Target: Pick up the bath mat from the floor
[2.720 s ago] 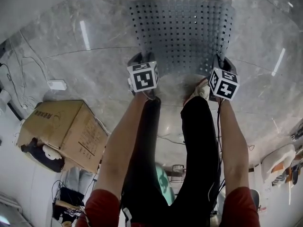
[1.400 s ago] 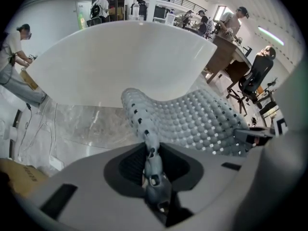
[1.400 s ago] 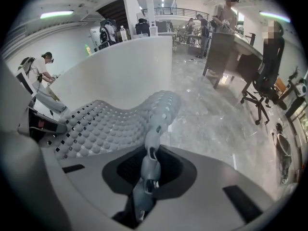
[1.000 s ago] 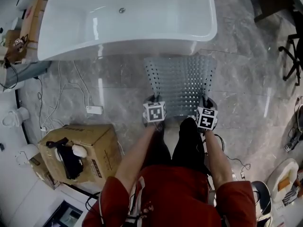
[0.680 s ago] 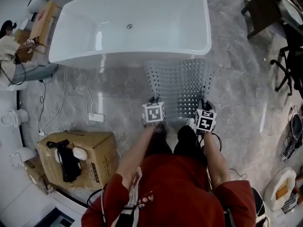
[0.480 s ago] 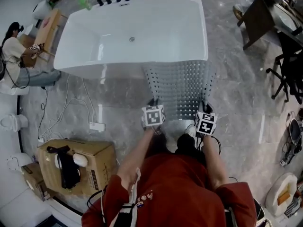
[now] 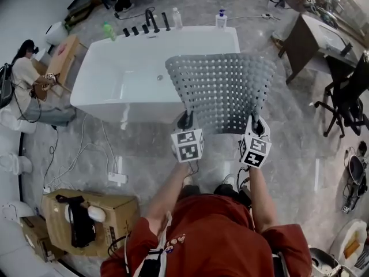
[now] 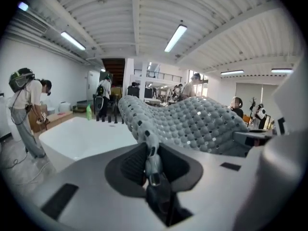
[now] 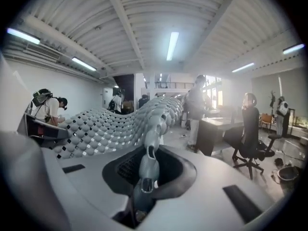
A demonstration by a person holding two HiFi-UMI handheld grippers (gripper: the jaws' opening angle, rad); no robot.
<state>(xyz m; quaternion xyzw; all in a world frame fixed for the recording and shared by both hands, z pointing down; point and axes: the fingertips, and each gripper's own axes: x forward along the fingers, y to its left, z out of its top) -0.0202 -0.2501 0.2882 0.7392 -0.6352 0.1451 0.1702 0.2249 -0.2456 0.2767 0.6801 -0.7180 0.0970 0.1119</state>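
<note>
The grey perforated bath mat [image 7: 222,91] hangs in the air, spread out flat in front of me and clear of the floor. My left gripper [image 7: 185,122] is shut on its near left corner, and my right gripper [image 7: 255,124] is shut on its near right corner. In the left gripper view the mat [image 8: 192,124] runs away from the jaws, its edge pinched between the pads. The right gripper view shows the mat [image 9: 120,121] stretching off to the left from the clamped edge.
A white bathtub [image 7: 138,79] stands under and beyond the mat, with bottles on its far rim. A cardboard box [image 7: 86,212] and cables lie on the floor at the left. A person [image 7: 26,79] stands at the far left. A desk [image 7: 314,36] and chair [image 7: 346,97] are at the right.
Both grippers have risen with the mat, which has come off the floor and now hangs spread above the tub. The head view has lifted and takes in more of the room.
</note>
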